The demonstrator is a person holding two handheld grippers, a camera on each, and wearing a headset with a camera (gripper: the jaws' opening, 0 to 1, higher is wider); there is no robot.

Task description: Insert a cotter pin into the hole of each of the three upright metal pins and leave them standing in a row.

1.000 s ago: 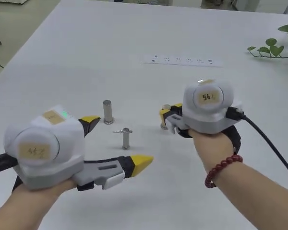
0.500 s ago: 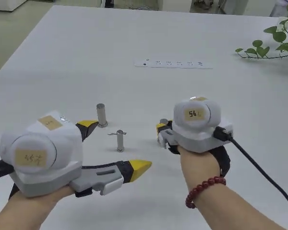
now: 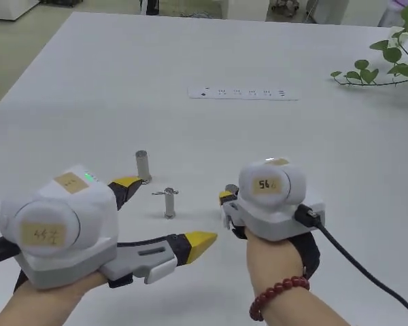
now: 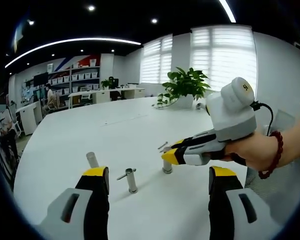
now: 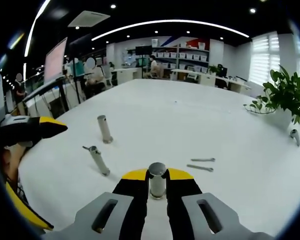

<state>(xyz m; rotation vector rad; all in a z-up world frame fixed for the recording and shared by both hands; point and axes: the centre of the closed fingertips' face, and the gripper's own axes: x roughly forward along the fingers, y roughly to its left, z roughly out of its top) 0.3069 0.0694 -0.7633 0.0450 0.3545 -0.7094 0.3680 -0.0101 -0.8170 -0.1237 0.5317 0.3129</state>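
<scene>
Right gripper view: the right gripper (image 5: 157, 182) fingers pinch an upright metal pin (image 5: 157, 172); two cotter pins (image 5: 201, 164) lie at its 2 o'clock; the left gripper (image 4: 159, 175) fingers are spread.

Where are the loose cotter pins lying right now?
In the right gripper view, two loose cotter pins lie on the table, just right of the upright pin clamped in the right tongs.

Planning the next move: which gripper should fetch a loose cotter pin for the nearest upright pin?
Left. The left gripper is open and empty, while the right gripper is shut on that upright pin and probably has to keep steadying it. Loose cotter pins lie nearby.
</scene>
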